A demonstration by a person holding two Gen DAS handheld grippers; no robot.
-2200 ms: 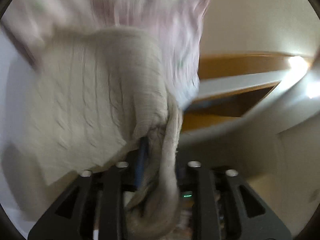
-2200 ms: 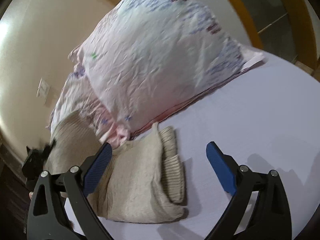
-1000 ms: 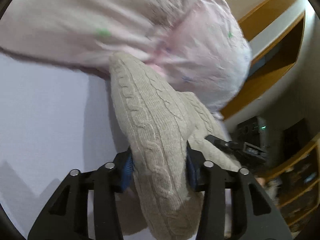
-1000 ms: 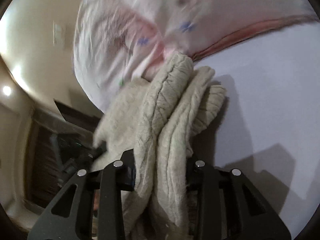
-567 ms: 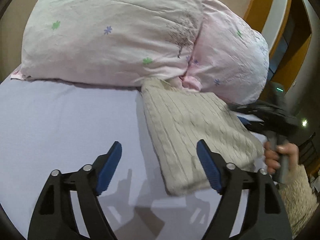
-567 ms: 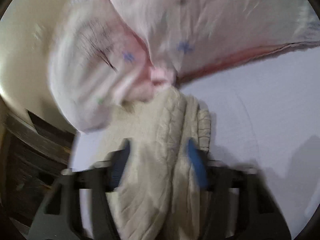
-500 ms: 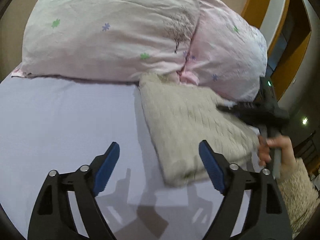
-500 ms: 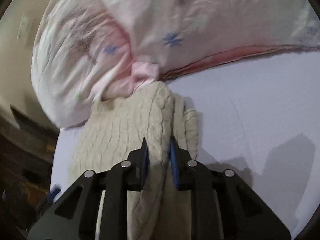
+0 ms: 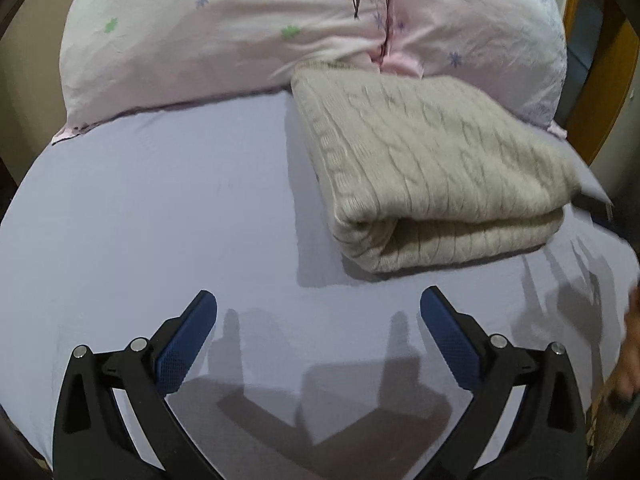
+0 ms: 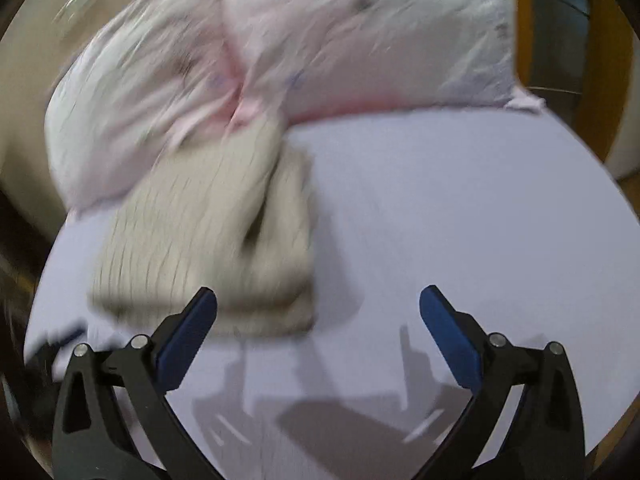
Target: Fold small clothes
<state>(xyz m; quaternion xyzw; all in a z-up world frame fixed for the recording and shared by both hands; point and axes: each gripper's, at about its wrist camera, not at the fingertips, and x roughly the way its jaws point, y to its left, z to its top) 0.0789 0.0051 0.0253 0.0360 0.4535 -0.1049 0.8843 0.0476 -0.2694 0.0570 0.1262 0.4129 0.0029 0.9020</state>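
A folded beige cable-knit sweater (image 9: 424,164) lies on the lavender sheet (image 9: 160,220), its far edge against the pink pillows. My left gripper (image 9: 318,316) is open and empty, a short way in front of the sweater's folded edge. In the blurred right wrist view the same sweater (image 10: 208,240) lies at the left. My right gripper (image 10: 318,316) is open and empty, just in front of it, with its left finger near the sweater's near edge.
Two pink floral pillows (image 9: 248,28) lean at the head of the bed, also in the right wrist view (image 10: 248,64). A wooden frame (image 9: 600,80) stands at the right. A hand's edge (image 9: 628,360) shows at the far right.
Both grippers let go of the sweater and drew back from it. The right gripper went from shut on the sweater to open. The sweater now lies flat and folded by the pillows.
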